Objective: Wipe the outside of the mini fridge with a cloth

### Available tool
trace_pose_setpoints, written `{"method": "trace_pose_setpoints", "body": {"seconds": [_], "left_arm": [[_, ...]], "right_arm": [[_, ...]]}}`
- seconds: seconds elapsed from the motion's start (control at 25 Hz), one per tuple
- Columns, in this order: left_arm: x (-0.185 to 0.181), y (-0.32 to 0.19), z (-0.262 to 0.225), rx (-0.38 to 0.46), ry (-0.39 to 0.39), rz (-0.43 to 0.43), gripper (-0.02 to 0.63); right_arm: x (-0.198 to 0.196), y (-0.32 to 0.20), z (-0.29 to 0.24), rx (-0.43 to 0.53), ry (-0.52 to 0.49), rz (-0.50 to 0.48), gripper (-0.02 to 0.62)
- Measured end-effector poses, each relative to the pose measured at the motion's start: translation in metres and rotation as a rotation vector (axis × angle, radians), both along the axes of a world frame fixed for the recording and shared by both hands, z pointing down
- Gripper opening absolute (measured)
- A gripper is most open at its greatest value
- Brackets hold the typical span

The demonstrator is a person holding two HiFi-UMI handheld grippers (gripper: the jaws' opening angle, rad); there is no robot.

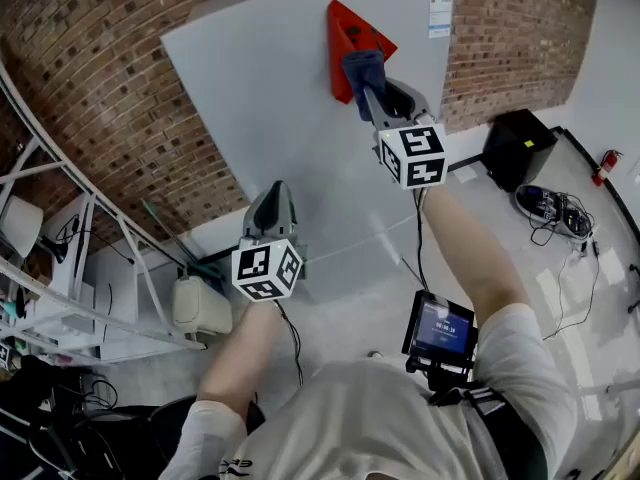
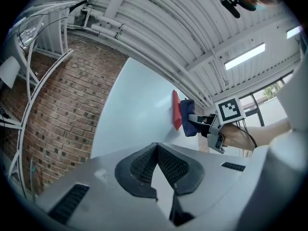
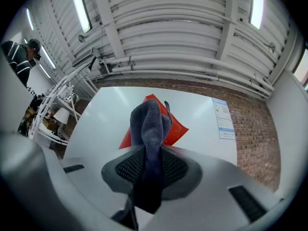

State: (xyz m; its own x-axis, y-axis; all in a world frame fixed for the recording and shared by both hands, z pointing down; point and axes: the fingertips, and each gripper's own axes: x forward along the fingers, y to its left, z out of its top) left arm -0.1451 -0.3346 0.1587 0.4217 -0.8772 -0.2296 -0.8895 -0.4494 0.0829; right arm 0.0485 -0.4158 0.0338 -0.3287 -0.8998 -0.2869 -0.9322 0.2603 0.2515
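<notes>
brick wall behind. the mini fridge shows a broad white face with a red sheet on it. right gripper is clamped on the blue-grey cloth, bunched end up by the red sheet — probably placed to wipe there. left gripper has its jaws together on nothing and is held low — likely just kept clear.

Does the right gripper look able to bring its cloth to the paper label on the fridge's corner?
Probably yes. The right gripper, shut on the cloth, is near the fridge panel, and only bare white surface lies between it and the label.
</notes>
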Motion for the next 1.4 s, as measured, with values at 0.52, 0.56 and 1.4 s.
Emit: {"method": "trace_pose_setpoints", "body": {"seconds": [0.52,0.56,1.4], "left_arm": [[0.042,-0.025,-0.006,0.015,0.002,-0.012,0.005],[0.045,-0.027,-0.006,0.016,0.002,-0.013,0.005],[0.112,-0.047,-0.013,0.026,-0.005,0.026,0.005]], "right_arm": [[0.083,-0.043,0.006,-0.038,-0.042,0.075,0.086],[0.087,-0.045,0.005,-0.034,-0.040,0.075,0.086],[0.177,-0.057,0.025,-0.091,-0.100,0.172,0.086]]}}
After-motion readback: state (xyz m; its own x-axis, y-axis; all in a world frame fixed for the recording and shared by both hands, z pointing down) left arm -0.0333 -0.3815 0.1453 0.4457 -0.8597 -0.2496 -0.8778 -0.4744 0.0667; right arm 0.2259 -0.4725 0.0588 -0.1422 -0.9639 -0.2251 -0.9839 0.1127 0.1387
